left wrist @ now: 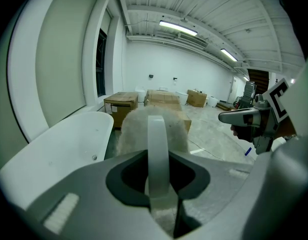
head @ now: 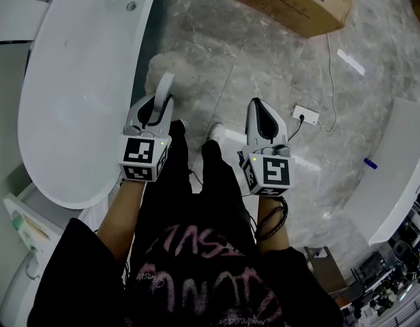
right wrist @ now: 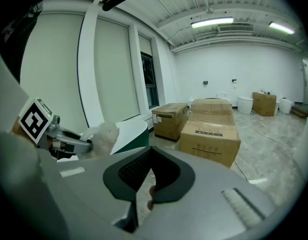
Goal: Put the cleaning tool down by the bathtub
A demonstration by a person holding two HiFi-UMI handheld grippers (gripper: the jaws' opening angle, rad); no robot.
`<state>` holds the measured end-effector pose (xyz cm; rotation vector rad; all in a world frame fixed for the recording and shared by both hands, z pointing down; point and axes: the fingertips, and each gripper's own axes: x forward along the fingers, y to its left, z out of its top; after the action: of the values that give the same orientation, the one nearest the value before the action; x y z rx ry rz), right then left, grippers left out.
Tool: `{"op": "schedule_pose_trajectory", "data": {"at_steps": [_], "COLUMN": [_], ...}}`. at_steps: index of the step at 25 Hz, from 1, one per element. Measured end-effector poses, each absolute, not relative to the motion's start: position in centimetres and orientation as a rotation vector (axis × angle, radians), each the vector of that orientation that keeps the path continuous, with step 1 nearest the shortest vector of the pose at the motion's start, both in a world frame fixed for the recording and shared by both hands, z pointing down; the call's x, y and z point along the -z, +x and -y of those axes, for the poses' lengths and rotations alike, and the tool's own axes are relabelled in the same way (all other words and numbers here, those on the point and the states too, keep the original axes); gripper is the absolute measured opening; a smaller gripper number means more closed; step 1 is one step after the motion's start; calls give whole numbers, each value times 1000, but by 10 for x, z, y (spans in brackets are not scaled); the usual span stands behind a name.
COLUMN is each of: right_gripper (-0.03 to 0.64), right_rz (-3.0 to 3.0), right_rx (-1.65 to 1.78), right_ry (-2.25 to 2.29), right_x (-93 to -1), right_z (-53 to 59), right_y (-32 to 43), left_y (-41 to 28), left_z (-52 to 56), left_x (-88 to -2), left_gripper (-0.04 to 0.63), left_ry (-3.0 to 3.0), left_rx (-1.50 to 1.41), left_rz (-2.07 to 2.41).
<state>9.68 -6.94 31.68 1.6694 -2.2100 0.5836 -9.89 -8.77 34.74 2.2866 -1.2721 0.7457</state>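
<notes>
Mid-carry: pinching the duster (head: 174, 79) by its handle in the left gripper (head: 157, 107), held above the floor (head: 264, 53) beside the bathtub (head: 80, 87). Right gripper (head: 263, 118) pressed together, empty. Next, probably: lowering, then letting go.

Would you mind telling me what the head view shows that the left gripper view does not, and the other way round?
Only the head view shows the person's legs and the power strip on the floor. Only the left gripper view shows the ceiling lights and the window. Both show the bathtub, the fluffy cleaning tool clamped in the left gripper, the right gripper and a cardboard box.
</notes>
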Motion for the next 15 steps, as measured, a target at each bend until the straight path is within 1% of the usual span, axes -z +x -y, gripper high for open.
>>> {"op": "schedule_pose_trajectory", "data": {"at_steps": [15], "right_gripper": [23], "right_rz": [2163], "right_rx": [-639], "right_ry": [1694], "right_x": [-359], "right_z": [87], "right_y": [97], "left_y": [-100], "left_z": [108], "left_x": [-400], "left_gripper": [86], "left_ry": [2219], "left_rx": [-755], "left_rz": [1252]}}
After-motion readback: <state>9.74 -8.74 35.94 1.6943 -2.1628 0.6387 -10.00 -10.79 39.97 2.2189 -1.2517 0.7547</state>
